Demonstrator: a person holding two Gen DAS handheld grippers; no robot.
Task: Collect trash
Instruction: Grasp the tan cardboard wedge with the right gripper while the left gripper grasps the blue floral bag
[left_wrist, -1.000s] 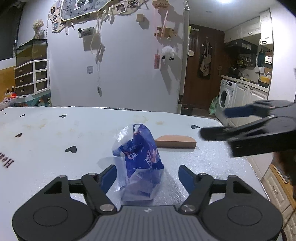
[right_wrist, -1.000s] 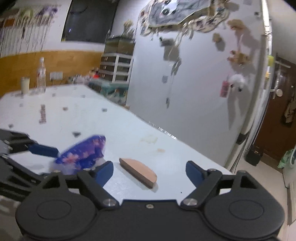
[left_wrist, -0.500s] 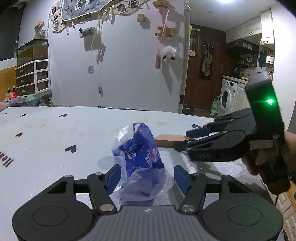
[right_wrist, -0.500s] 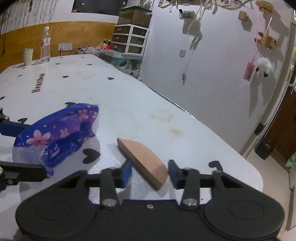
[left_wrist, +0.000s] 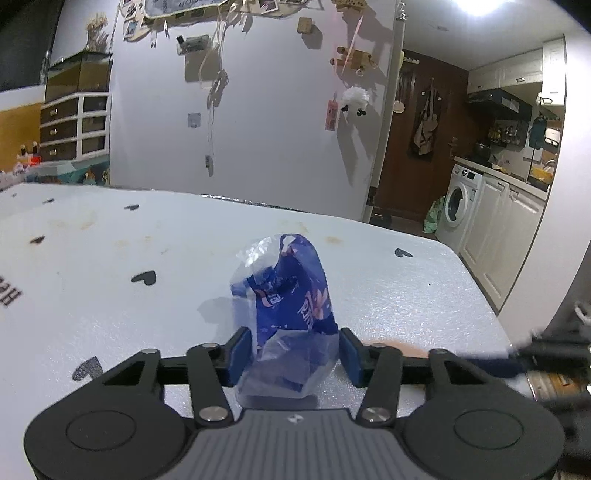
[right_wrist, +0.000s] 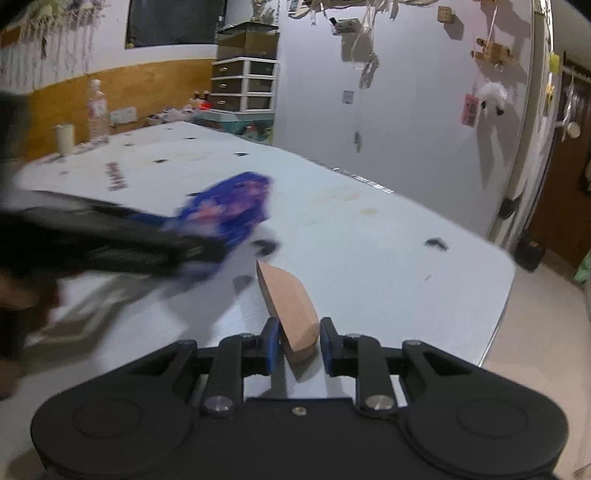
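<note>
Left tongs (left_wrist: 293, 354): closing from a wide spread a second ago; both pads now against the sides of the blue wrapper, pinching its clear lower part.
Blue wrapper (left_wrist: 291, 295): crumpled plastic, blue flower print, standing on the tabletop (left_wrist: 129, 314) in the same spot as before.
Right tongs (right_wrist: 295, 345): closing; a second ago spread and short of the wedge, now drawn in on its near end, left pad touching, right pad at or just off its side.
Tan wedge (right_wrist: 288, 295): flat half-round piece, near end between the right pads, far tip pointing away over the tabletop; whether it has left the surface cannot be told.
Relation: wrapper and wedge near each other, not touching; the left tool shows blurred at the left of the right wrist view.
Task reading: both pieces of trash appear all but secured, one per hand; lifting and carrying off remain. No bin shows.
</note>
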